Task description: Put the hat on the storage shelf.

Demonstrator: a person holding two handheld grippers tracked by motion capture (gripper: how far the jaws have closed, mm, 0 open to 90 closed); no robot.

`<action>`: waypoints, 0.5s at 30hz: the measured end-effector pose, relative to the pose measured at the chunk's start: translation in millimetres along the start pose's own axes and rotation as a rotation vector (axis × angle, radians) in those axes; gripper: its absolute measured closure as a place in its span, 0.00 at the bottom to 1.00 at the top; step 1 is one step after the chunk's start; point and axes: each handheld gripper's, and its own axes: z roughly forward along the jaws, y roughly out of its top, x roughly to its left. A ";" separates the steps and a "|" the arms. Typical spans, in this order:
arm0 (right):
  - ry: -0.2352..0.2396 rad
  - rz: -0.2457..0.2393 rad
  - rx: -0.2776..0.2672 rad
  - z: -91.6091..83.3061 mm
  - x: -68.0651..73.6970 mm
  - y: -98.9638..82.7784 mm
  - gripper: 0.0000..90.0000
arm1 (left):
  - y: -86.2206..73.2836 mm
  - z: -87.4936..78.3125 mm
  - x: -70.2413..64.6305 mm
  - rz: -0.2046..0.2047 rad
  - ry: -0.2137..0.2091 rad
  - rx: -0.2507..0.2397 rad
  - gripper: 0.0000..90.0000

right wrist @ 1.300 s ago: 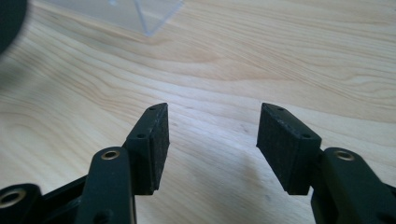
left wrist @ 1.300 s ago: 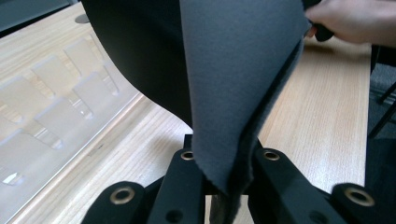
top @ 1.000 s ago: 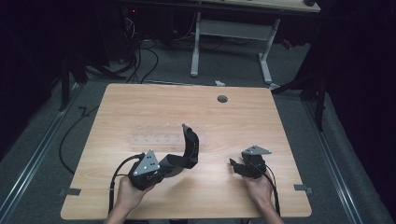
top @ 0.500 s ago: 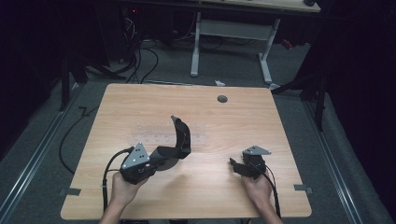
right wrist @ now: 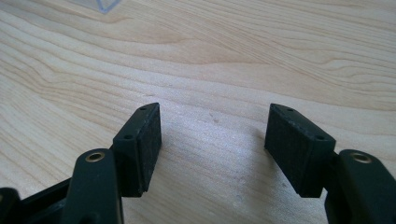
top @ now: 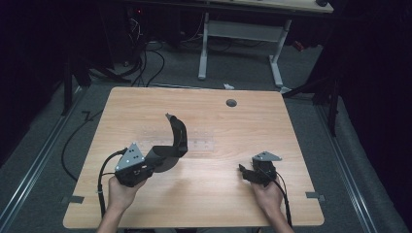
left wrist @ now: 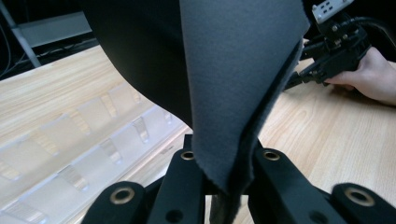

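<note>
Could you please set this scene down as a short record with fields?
surface: wooden table with a round grommet hole
held item: dark grey mat, curled, lifted off the table
left gripper: shut on the mat's edge, cloth pinched between its jaws
right gripper: open, nothing between its pads, low over bare wood
other item: clear plastic tray with slots, flat on the table under the mat
hands apart: left hand, right hand
</note>
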 end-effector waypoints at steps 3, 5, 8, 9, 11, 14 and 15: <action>0.000 0.000 -0.001 0.0 0.0 0.0 0.41 | 3.8 -0.8 3.1 0.018 0.013 -0.005 0.96; 0.000 0.001 0.000 0.0 0.1 0.0 0.41 | 5.0 -1.1 4.4 0.019 0.018 -0.007 0.96; 0.001 0.000 0.000 0.0 0.1 0.0 0.40 | 9.6 -3.6 10.5 0.015 0.037 -0.026 0.96; 0.002 0.000 0.000 0.0 0.2 0.0 0.40 | 11.3 -4.4 12.4 0.007 0.044 -0.036 0.96; 0.002 -0.002 0.000 0.0 0.0 0.0 0.40 | 15.0 -6.1 16.7 -0.001 0.055 -0.054 0.96; 0.003 -0.002 0.000 0.0 0.1 0.0 0.40 | 19.6 -8.5 22.7 -0.007 0.071 -0.075 0.96; 0.003 -0.001 0.000 0.0 0.2 0.0 0.40 | 21.0 -9.3 24.6 -0.010 0.074 -0.078 0.96</action>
